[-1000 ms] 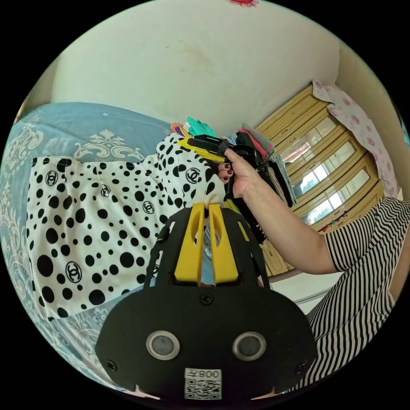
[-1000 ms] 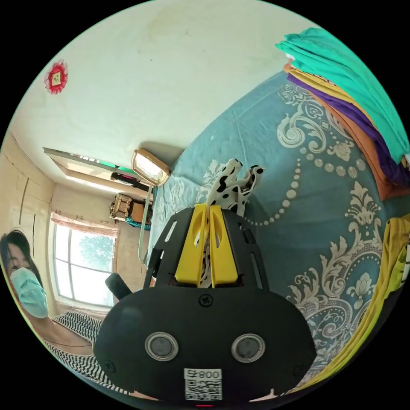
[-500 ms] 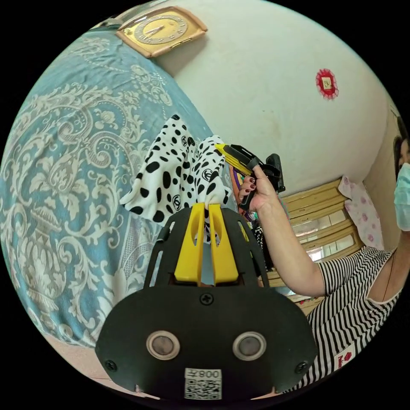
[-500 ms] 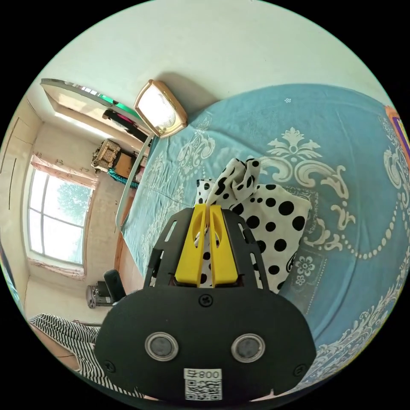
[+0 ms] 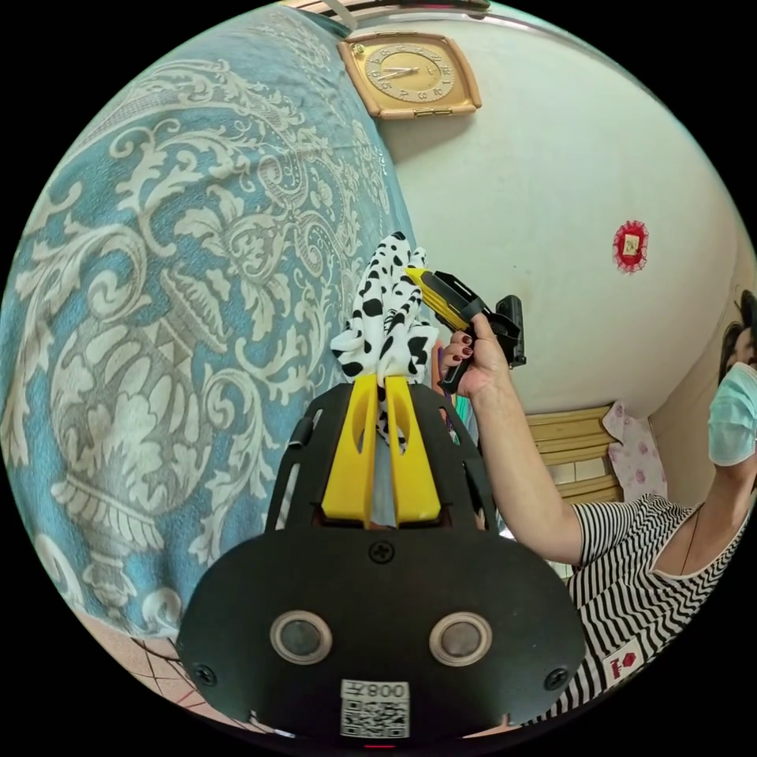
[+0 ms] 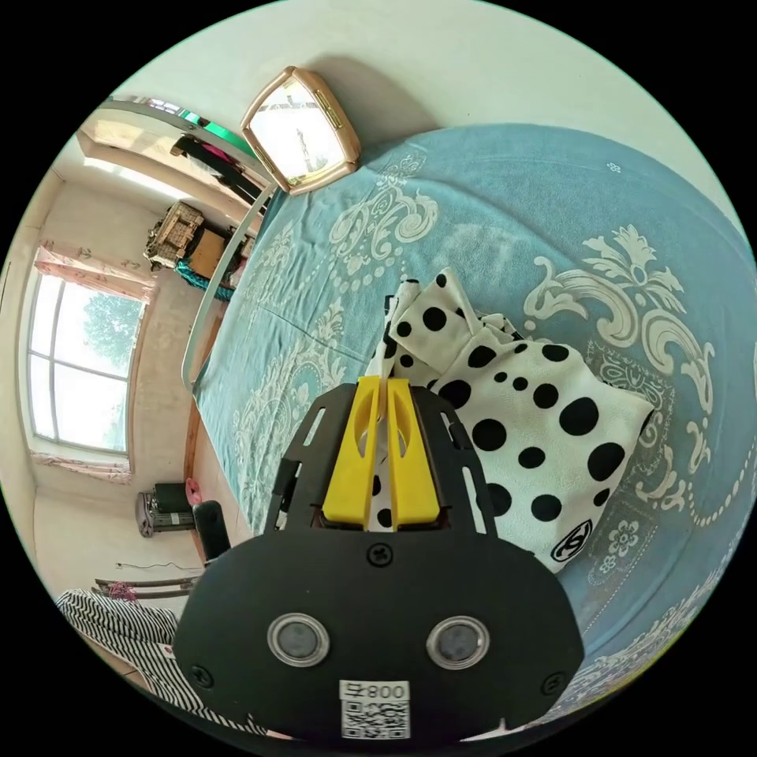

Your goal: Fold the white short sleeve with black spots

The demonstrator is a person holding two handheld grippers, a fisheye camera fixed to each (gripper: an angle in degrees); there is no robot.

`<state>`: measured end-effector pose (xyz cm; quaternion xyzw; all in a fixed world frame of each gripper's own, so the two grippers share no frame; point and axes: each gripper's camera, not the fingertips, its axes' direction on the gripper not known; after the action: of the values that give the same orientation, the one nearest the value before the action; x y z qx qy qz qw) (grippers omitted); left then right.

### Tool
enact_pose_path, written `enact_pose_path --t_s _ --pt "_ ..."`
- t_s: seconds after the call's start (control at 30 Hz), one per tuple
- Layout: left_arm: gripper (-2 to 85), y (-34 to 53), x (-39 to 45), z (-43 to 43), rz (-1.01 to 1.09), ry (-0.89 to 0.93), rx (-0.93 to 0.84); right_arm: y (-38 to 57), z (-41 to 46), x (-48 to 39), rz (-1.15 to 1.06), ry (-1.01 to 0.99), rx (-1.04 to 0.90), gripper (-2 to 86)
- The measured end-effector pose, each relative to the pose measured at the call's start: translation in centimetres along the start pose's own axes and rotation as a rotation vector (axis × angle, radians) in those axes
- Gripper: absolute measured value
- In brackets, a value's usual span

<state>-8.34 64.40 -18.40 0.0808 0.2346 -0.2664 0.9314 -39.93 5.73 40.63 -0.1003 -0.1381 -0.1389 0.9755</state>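
The white short sleeve with black spots [image 6: 536,426] lies bunched on the blue patterned bedspread [image 6: 505,213], one edge lifted. My right gripper [image 6: 382,385] is shut on that lifted edge. In the left gripper view my left gripper [image 5: 381,381] is shut on a gathered corner of the spotted shirt [image 5: 386,315], which stands up from its yellow jaws. Just beyond, a person's hand [image 5: 473,364] holds the right gripper [image 5: 426,285], whose yellow jaws also pinch the cloth.
The blue bedspread [image 5: 158,276] spreads under the shirt. A gold-framed clock [image 5: 410,75] hangs on the pale wall above it. A person in a striped top [image 5: 631,568] stands at the right. A window [image 6: 75,378] and the bed's edge [image 6: 213,315] lie to the left.
Both grippers have swung over the bed with the shirt still held. The garment, spread flat a second ago, now sits bunched and doubled over on the bedspread.
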Motion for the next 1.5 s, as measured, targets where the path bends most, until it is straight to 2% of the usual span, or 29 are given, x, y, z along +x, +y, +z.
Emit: enact_pose_path --t_s 0.27,0.5,0.67,0.9,1.0,1.13,1.23,1.33,1.4,1.5 --pt "1.3 -1.0 -0.9 -4.7 -0.006 -0.007 0.025 -1.9 5.0 -2.8 -0.092 0.051 -0.041 1.8" --pt "0.3 -1.3 0.3 -8.7 0.068 -0.054 0.054 -0.9 4.9 -3.3 -0.123 0.041 0.05 2.0" --pt "0.2 -2.2 2.9 -8.5 0.21 -0.066 0.001 -0.4 4.7 -4.3 -0.168 -0.004 0.129 1.7" --pt "0.2 -3.6 4.1 -6.8 0.27 -0.328 -0.093 -2.8 10.1 -4.5 -0.173 0.15 0.015 0.4" --pt "0.1 -3.4 4.0 -6.8 0.267 -0.341 -0.095 -3.5 13.5 -4.7 -0.223 0.213 -0.092 0.3" --pt "0.1 -3.3 4.0 -7.0 0.261 -0.324 -0.096 -2.6 14.6 -5.8 -0.312 0.274 -0.067 0.1" --pt "0.1 -3.2 4.4 -7.2 0.266 -0.327 -0.093 -1.7 14.8 -5.5 -0.305 0.262 -0.021 0.0" --pt "0.1 -2.8 5.4 -7.5 0.302 -0.339 -0.081 -1.9 14.1 -5.1 -0.279 0.199 -0.078 0.1" --pt "0.1 -2.7 5.7 -7.2 0.315 -0.37 -0.093 -1.4 12.3 -4.8 -0.253 0.172 0.03 0.1" --pt "0.1 -2.7 5.6 -6.8 0.314 -0.378 -0.106 -1.6 12.4 -3.8 -0.206 0.18 0.031 0.1"
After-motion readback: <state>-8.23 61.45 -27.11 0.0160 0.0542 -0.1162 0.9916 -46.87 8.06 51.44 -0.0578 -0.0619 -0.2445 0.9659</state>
